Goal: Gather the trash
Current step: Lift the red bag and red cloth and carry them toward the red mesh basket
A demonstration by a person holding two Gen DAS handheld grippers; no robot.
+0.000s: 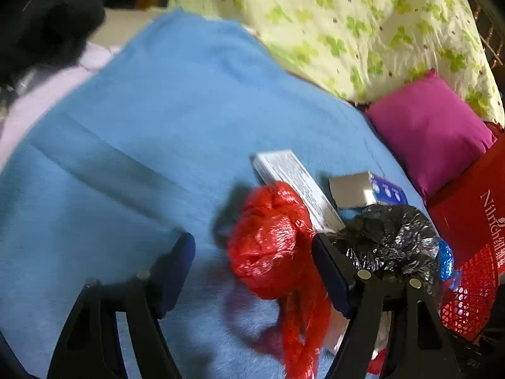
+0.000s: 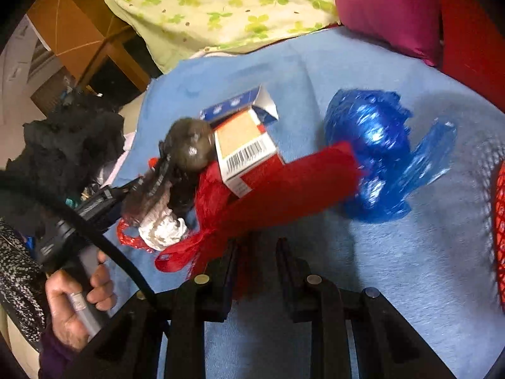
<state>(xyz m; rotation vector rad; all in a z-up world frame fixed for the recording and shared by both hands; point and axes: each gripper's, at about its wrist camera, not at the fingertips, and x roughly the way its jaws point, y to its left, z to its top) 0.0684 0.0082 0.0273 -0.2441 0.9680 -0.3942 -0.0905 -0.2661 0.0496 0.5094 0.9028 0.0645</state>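
Trash lies on a blue blanket [image 1: 126, 145]. A crumpled red plastic bag [image 1: 268, 237] sits between the fingers of my open left gripper [image 1: 252, 259], near the right finger. A crumpled black bag [image 1: 388, 240], a long white carton [image 1: 293, 183] and a small blue-and-silver box [image 1: 363, 189] lie just beyond. In the right wrist view my right gripper [image 2: 255, 252] is nearly closed on a strip of red plastic [image 2: 284, 189]. Ahead are a red-and-white carton [image 2: 249, 151], a blue plastic bag [image 2: 375, 154], a dark bag [image 2: 189, 148] and white crumpled paper [image 2: 161, 230].
A green-flowered pillow [image 1: 363, 31] and a magenta cushion [image 1: 432, 132] lie at the back. A red box [image 1: 467, 218] and a red mesh basket [image 1: 470, 293] stand at the right. Dark clothes [image 2: 72, 145] and a wooden cabinet [image 2: 85, 31] are left.
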